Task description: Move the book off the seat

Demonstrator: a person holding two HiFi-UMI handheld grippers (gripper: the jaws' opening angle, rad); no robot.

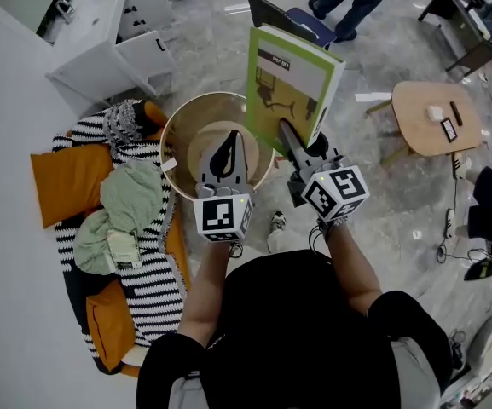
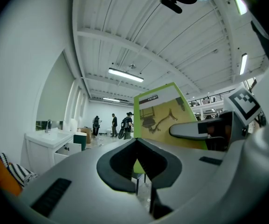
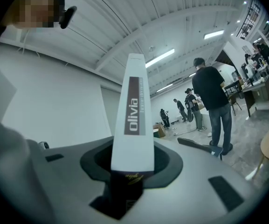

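Clamping the book (image 3: 134, 111) (lower spine end hidden), right gripper (image 3: 130, 171).

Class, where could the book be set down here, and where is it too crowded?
For the book: free is the grey floor between the round seat and the small wooden table, and that table's end nearer the seat. Crowded: the striped lounger, heaped with orange cushions and green clothes.
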